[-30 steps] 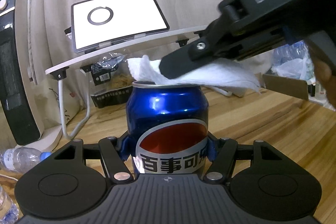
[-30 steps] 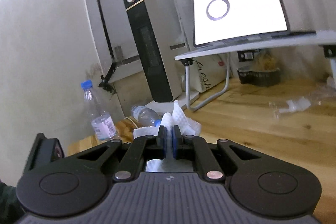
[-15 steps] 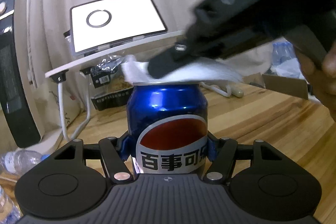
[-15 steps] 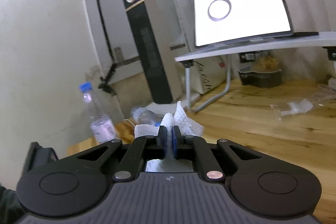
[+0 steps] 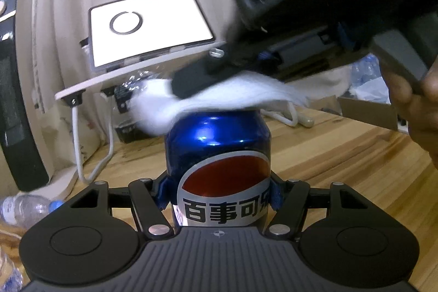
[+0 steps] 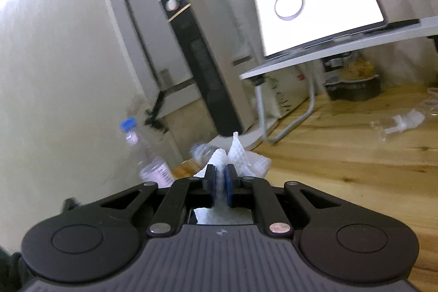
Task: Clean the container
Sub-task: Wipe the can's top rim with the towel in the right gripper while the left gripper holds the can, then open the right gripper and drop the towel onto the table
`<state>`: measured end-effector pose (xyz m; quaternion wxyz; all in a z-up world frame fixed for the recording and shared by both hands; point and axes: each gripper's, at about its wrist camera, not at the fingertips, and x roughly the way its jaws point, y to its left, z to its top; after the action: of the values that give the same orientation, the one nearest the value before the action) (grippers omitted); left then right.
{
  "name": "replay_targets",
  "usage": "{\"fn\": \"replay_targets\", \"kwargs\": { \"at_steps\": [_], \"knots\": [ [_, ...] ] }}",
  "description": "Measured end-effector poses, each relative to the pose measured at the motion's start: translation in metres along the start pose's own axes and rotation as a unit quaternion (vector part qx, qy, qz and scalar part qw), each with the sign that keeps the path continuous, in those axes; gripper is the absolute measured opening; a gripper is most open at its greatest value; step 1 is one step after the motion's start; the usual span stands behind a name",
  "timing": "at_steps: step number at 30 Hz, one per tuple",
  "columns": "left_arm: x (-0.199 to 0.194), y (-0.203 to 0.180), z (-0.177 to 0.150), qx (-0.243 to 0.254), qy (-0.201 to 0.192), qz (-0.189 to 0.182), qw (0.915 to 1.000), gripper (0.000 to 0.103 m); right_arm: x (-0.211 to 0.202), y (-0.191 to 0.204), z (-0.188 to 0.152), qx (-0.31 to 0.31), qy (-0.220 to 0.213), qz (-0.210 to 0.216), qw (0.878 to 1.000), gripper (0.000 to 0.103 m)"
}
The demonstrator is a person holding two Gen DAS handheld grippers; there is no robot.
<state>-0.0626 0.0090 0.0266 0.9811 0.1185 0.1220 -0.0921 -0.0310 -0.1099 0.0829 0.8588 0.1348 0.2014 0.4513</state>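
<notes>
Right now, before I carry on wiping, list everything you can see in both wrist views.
can: one, blue with red and white logo, upright, clamped between the left fingers
paper towel: one, white, lying on the can top, pinched by the right fingers
laptop: one, white screen showing a ring, on the lap table
lap table: one, white top, on the wooden floor
tower heater: one, black and beige, by the wall
water bottles: at least two, clear, blue caps, one upright, one lying
cardboard piece: one, brown, right background
left hand-held gripper: black, blue pads, shut on the can
right hand-held gripper: black, shut on the towel
hand: one, holding the right gripper
</notes>
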Motion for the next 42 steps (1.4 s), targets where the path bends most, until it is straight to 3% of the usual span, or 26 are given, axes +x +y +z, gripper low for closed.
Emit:
{"fn": "replay_targets", "kwargs": {
  "at_steps": [7,15,21,24,29,33,35,36,38,39,41,42],
  "knots": [
    [0.000,-0.002,-0.001,0.002,0.005,0.005,1.0000,0.067,-0.022,-0.017,-0.008,0.042,0.000,0.000,0.999,0.011],
    [-0.005,-0.013,-0.001,0.034,-0.011,0.011,0.9993,0.067,-0.010,-0.002,-0.008,0.025,-0.009,0.023,0.999,0.011],
    [-0.006,-0.002,-0.002,-0.001,-0.008,0.019,0.9998,0.067,-0.019,-0.031,0.001,0.047,-0.044,-0.029,0.998,0.011],
    [-0.005,-0.001,-0.002,-0.006,-0.006,0.022,0.9997,0.067,-0.024,-0.051,0.002,0.015,-0.051,-0.091,0.994,0.011],
    [-0.005,-0.002,-0.002,-0.004,-0.004,0.022,0.9998,0.067,0.003,-0.097,0.000,-0.038,0.002,-0.210,0.977,0.011],
    [-0.005,-0.006,-0.002,0.004,-0.003,0.021,0.9998,0.067,0.030,-0.136,-0.005,-0.026,0.041,-0.253,0.966,0.011],
    [-0.005,-0.006,-0.002,0.007,-0.002,0.020,0.9998,0.067,0.037,-0.147,-0.009,-0.012,0.049,-0.266,0.963,0.025],
    [-0.004,-0.007,-0.001,0.007,-0.002,0.018,0.9998,0.067,0.038,-0.150,-0.010,-0.008,0.048,-0.272,0.961,0.039],
    [-0.004,-0.007,-0.001,0.008,0.000,0.017,0.9998,0.067,0.036,-0.150,-0.011,-0.008,0.034,-0.285,0.958,0.057],
    [-0.004,-0.007,-0.001,0.008,0.000,0.017,0.9998,0.067,0.033,-0.149,-0.010,-0.012,0.030,-0.291,0.956,0.063],
    [-0.004,-0.007,-0.002,0.007,0.001,0.018,0.9998,0.067,0.029,-0.146,-0.007,-0.015,0.025,-0.295,0.955,0.066],
    [-0.004,-0.007,-0.002,0.007,0.001,0.019,0.9998,0.067,0.027,-0.145,-0.005,-0.012,0.020,-0.294,0.955,0.074]
  ]
}}
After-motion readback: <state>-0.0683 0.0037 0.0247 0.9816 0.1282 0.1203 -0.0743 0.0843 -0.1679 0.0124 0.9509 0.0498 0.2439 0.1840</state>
